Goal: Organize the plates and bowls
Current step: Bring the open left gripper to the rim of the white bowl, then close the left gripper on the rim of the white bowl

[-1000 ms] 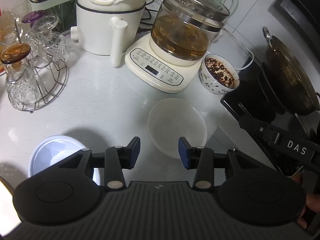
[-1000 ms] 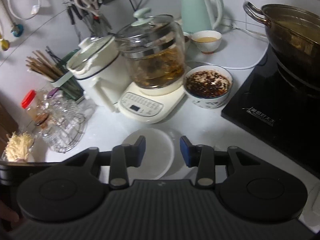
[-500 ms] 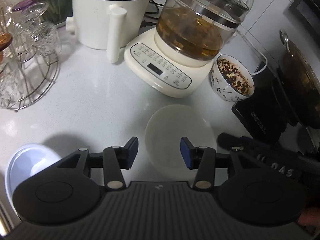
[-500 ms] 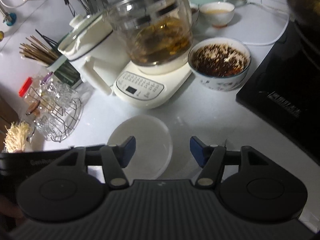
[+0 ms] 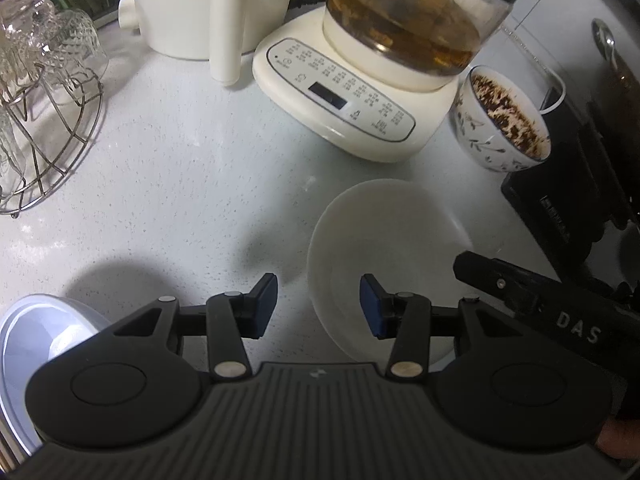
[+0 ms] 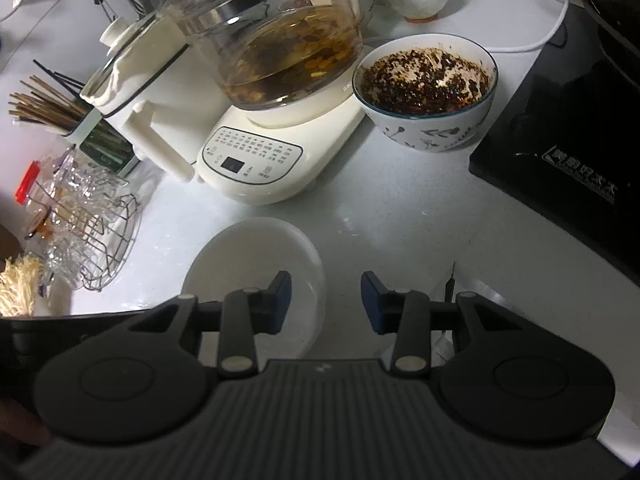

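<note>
A shallow white plate (image 5: 392,248) lies on the white counter in front of the kettle base. My left gripper (image 5: 318,306) hangs just above it, open, with the plate's left rim between its blue pads. My right gripper (image 6: 325,302) is over the same plate (image 6: 252,256). Its jaws are closing with the plate's right rim between them, and the pads do not press on it. A pale blue-white bowl (image 5: 36,344) sits at the lower left, partly hidden by the left gripper's body.
Behind the plate stand a glass kettle on a cream base (image 5: 344,92), a white pot (image 5: 192,4) and a patterned bowl of dark flakes (image 6: 428,84). A black induction cooker (image 6: 568,160) fills the right. A wire rack of glasses (image 5: 36,120) stands left.
Both grippers have sunk toward the white plate, which now looks larger and sits between their fingers. The right jaws widened, then narrowed again.
</note>
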